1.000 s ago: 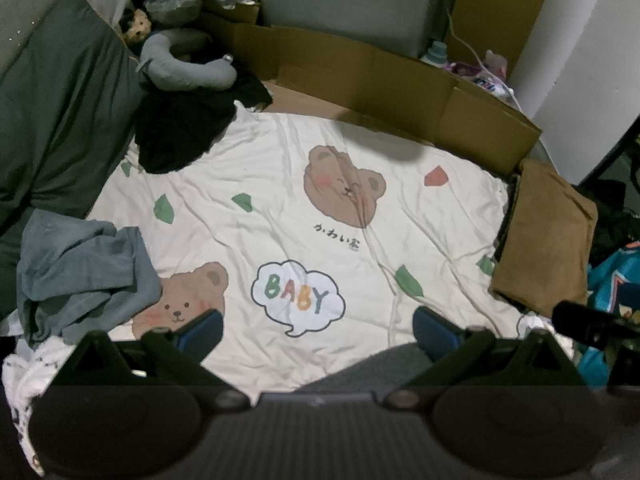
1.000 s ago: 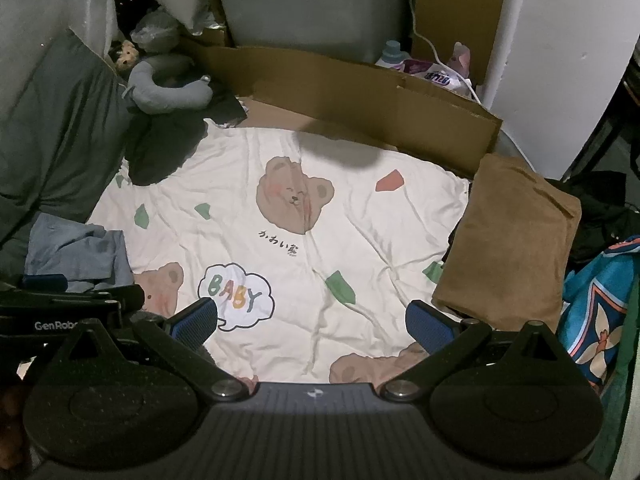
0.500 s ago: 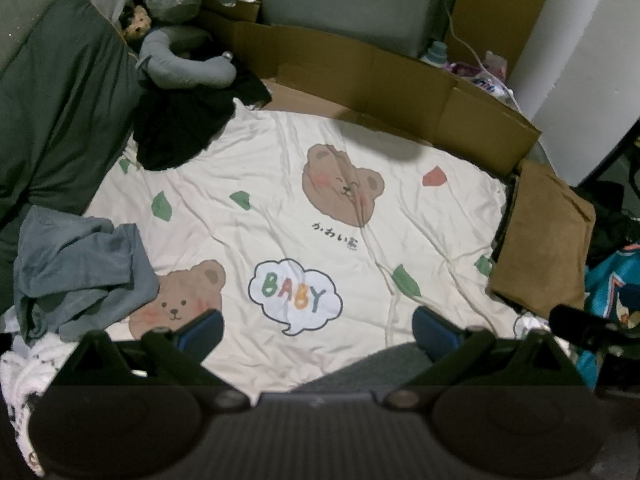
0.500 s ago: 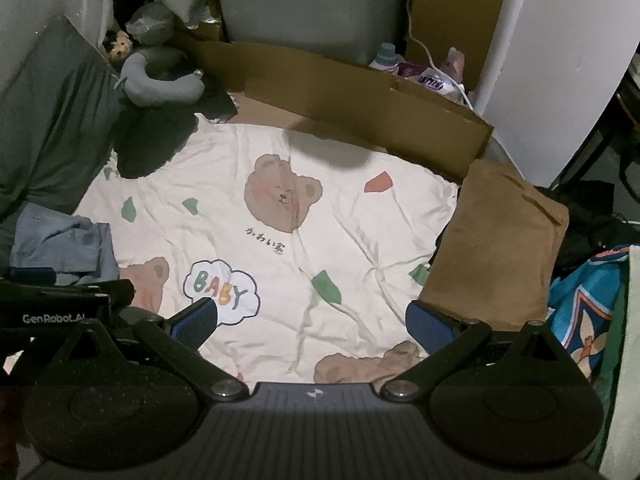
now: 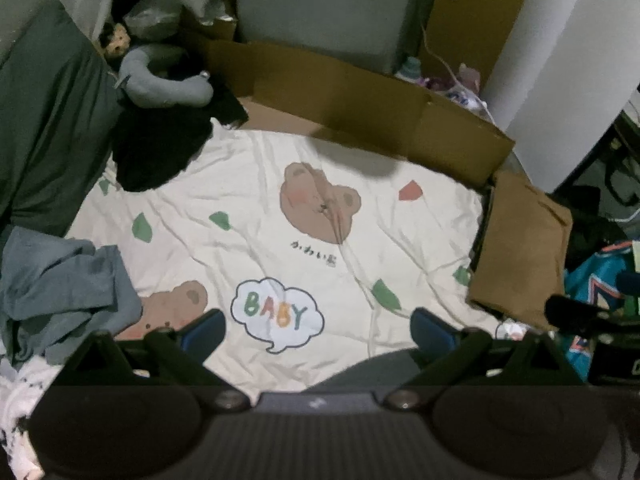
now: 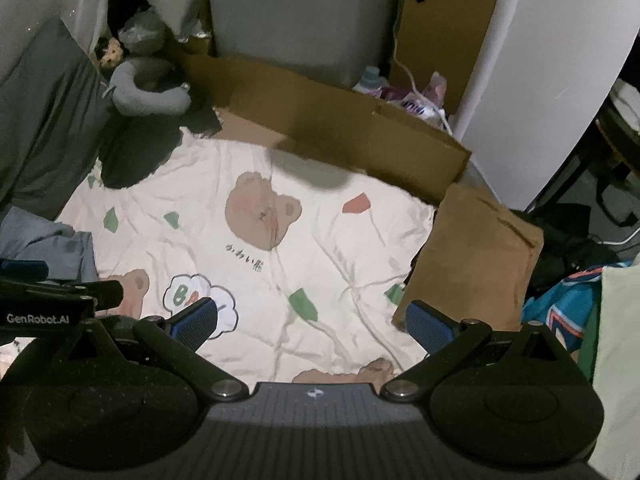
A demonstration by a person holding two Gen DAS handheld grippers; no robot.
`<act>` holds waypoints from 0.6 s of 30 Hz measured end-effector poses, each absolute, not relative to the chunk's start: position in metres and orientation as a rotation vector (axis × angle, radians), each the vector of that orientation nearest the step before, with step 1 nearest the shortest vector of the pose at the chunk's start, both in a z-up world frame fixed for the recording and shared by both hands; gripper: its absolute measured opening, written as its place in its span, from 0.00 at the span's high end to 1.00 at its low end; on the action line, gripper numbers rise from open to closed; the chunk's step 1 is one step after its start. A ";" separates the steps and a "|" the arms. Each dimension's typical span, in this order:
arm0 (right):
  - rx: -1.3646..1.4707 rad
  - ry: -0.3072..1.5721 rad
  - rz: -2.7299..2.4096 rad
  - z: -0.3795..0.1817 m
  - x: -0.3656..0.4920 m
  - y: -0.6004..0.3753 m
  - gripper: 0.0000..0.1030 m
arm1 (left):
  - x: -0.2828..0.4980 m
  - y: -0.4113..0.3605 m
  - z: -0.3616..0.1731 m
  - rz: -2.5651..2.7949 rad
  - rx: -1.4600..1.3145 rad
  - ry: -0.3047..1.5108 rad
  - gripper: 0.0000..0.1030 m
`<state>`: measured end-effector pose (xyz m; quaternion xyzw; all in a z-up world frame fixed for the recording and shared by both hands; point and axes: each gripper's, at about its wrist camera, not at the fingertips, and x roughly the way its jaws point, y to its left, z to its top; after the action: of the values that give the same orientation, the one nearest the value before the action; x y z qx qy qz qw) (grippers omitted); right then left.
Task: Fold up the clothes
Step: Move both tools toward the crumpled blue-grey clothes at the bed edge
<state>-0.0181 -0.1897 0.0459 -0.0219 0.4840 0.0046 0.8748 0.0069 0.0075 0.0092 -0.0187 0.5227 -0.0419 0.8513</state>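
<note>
Left wrist view
Garment: the crumpled grey-blue garment (image 5: 60,284) lies just left of the left gripper (image 5: 318,330), ahead of its left finger, on the bear-print sheet (image 5: 320,200).
Look: bunched, unfolded — folds overlapping.
Left gripper: fingers spread wide, empty, hovering over the sheet.

Right wrist view
Garment: the same garment (image 6: 44,240) sits far left of the right gripper (image 6: 312,320), beyond the other tool; a folded brown cloth (image 6: 476,256) lies just ahead of its right finger.
Right gripper: fingers wide apart, gripping nothing — aimed low over the sheet (image 6: 320,240).
</note>
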 end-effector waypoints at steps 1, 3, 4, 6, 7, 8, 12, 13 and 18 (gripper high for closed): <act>-0.043 1.005 0.008 0.047 -0.018 -0.190 0.00 | 0.008 0.010 0.010 -0.087 -0.046 1.097 0.03; -0.034 0.994 0.003 0.049 -0.017 -0.190 0.00 | 0.009 0.015 0.013 -0.086 -0.059 1.088 0.03; -0.029 0.985 -0.004 0.050 -0.017 -0.190 0.00 | 0.010 0.018 0.014 -0.089 -0.064 1.081 0.03; -0.022 0.963 -0.018 0.052 -0.017 -0.189 0.00 | 0.011 0.025 0.019 -0.099 -0.068 1.063 0.03; -0.020 0.952 -0.023 0.052 -0.017 -0.188 0.00 | 0.012 0.028 0.021 -0.105 -0.067 1.055 0.03; -0.021 0.946 -0.027 0.052 -0.017 -0.187 0.00 | 0.013 0.032 0.023 -0.104 -0.069 1.048 0.03; -0.022 0.922 -0.045 0.053 -0.016 -0.184 0.00 | 0.018 0.048 0.029 -0.084 -0.092 1.025 0.03; -0.018 0.917 -0.048 0.052 -0.016 -0.183 0.00 | 0.019 0.053 0.030 -0.078 -0.099 1.020 0.03; -0.003 0.900 -0.061 0.051 -0.014 -0.182 0.00 | 0.026 0.073 0.032 -0.073 -0.134 0.986 0.03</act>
<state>-0.0139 -0.1820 0.0507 -0.0015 0.4348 -0.0296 0.9001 0.0257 0.0729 0.0318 -0.0644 0.4729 -0.0351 0.8781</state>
